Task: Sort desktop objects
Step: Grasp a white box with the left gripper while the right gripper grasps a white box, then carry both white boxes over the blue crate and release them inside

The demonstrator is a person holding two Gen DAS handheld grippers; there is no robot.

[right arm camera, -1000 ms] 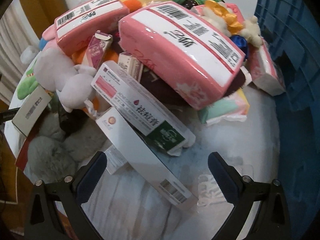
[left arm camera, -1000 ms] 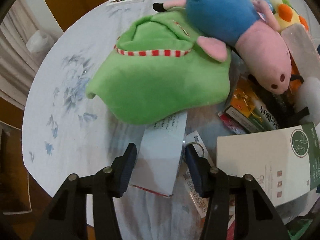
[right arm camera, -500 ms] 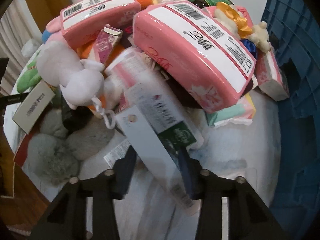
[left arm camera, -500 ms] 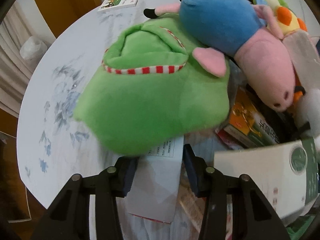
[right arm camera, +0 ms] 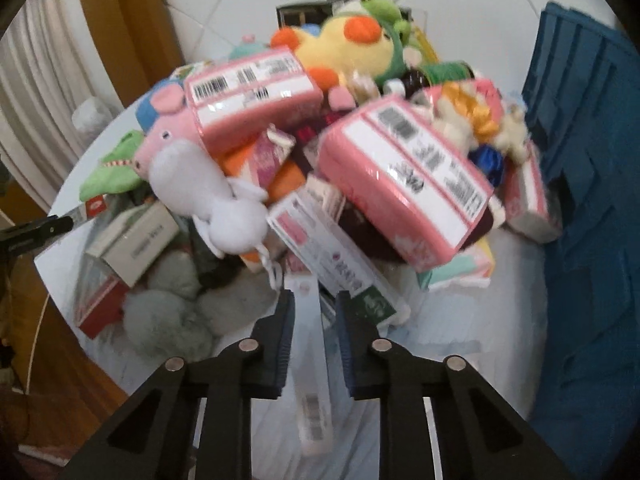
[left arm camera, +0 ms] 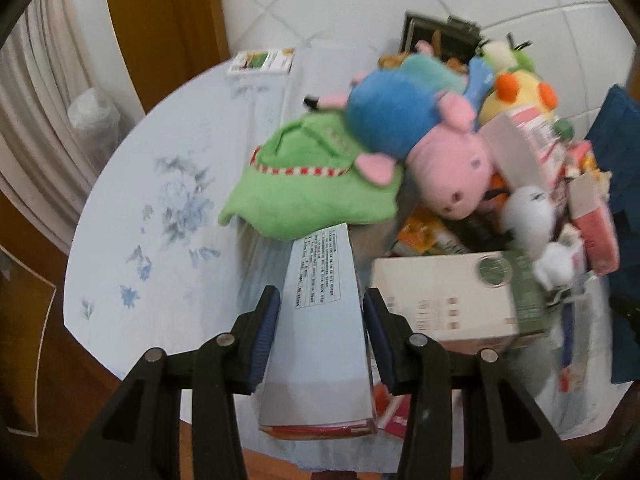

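My left gripper (left arm camera: 320, 312) is shut on a long pale blue box (left arm camera: 320, 340) with a red underside, held lifted above the round table (left arm camera: 160, 200). The green plush (left arm camera: 312, 184) and the pink and blue pig plush (left arm camera: 432, 140) lie just beyond it. My right gripper (right arm camera: 314, 312) is shut on a narrow white box (right arm camera: 310, 360), lifted at the near edge of the pile. Behind it lie a white and pink carton (right arm camera: 332, 252) and two pink tissue packs (right arm camera: 404, 184).
A blue crate (right arm camera: 588, 200) stands at the right. A white and green box (left arm camera: 452, 296), a yellow duck plush (right arm camera: 348, 48), a white plush (right arm camera: 216, 196) and grey fluffy balls (right arm camera: 168, 316) fill the pile. A small card (left arm camera: 262, 60) lies at the table's far edge.
Both grippers closed on their boxes and rose and drew back from the pile. The left box came out from under the green plush; the right gripper went from wide open to shut.
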